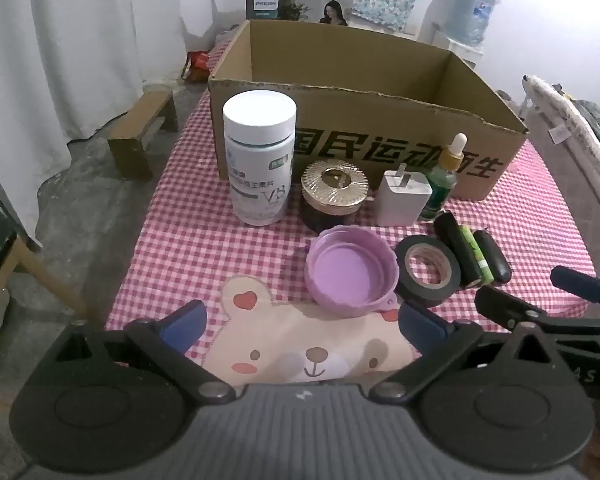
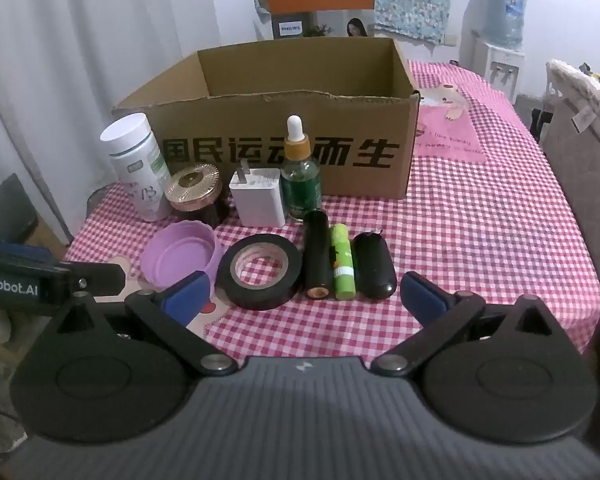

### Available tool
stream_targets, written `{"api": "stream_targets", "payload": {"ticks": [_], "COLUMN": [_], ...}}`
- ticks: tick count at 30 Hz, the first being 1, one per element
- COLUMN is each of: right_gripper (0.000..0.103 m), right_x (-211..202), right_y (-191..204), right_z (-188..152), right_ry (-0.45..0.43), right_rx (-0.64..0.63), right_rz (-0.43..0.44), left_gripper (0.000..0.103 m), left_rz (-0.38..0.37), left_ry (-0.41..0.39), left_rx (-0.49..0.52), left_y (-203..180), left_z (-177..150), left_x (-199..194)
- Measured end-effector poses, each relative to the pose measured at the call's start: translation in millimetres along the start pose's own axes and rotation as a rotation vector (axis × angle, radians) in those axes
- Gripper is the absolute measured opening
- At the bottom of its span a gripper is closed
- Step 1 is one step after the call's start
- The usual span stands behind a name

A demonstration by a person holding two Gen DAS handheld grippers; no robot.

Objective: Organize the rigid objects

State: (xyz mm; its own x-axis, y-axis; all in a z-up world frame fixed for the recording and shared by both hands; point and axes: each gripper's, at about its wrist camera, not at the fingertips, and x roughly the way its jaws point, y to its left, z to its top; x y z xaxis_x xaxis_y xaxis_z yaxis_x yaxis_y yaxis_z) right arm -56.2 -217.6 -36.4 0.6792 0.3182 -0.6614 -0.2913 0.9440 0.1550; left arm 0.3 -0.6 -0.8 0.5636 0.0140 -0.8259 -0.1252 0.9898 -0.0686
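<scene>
Left wrist view: the left gripper [image 1: 302,326] hovers with its jaws spread wide and nothing between them, above a surface covered by a pink-and-white checked cloth [image 1: 204,240] printed with a cartoon bear. One open cardboard box [image 1: 380,120], brown with bold black characters on its near wall, stands at the back of the surface. Nine rigid objects lie in front of it in two rows. Back row, upright, left to right: one white pill bottle [image 1: 260,160] with a white cap, one dark jar with a ribbed gold lid [image 1: 335,196], one white plug adapter [image 1: 404,199] with its prongs up, and one green dropper bottle [image 1: 444,184] with a white bulb. Front row: one lilac scalloped lid [image 1: 350,270] lying open side up, one roll of black tape [image 1: 428,270] lying flat just beside it, then three items side by side and touching: one black cylinder [image 1: 458,248], one green tube [image 1: 478,256] and one rounded black case [image 1: 496,258]. Right wrist view: the right gripper [image 2: 302,296] also has its jaws fully apart and empty, aimed toward the tape roll [image 2: 260,270], the black cylinder [image 2: 316,258], the green tube [image 2: 342,262] and the black case [image 2: 374,264]; the box [image 2: 284,80] shows no contents from this angle, though its floor is hidden.
</scene>
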Motion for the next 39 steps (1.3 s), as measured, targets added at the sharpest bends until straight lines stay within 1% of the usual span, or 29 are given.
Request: {"api": "stream_targets", "payload": {"ticks": [9,10,16,39], "right_gripper": [0.102,0.102,0.102,0.102], "right_x": [-0.4,0.2,0.2,0.3], "right_y": [-1.0,-0.8,-2.1,1.0], "right_z": [2.3,-2.3,0.2,1.7], "right_ry": [-0.009,-0.009,0.001,0.003], "right_rx": [-0.006,-0.003,0.003,-0.008], "right_rz": [-0.014,-0.003,-0.005,-0.001], "left_gripper": [0.102,0.102,0.103,0.102], "left_rz": [0.003,0.009,0.021,0.028], "left_ry": [0.006,0.005,0.009,0.02], "left_rx": [-0.008,-0.007,0.002,0.007], "left_y": [3.7,2.1,0.4,2.7], "left_z": [0.7,-0.4,-0.2,-1.8], "left_x": [1.9,2.5,3.7,6.0]}}
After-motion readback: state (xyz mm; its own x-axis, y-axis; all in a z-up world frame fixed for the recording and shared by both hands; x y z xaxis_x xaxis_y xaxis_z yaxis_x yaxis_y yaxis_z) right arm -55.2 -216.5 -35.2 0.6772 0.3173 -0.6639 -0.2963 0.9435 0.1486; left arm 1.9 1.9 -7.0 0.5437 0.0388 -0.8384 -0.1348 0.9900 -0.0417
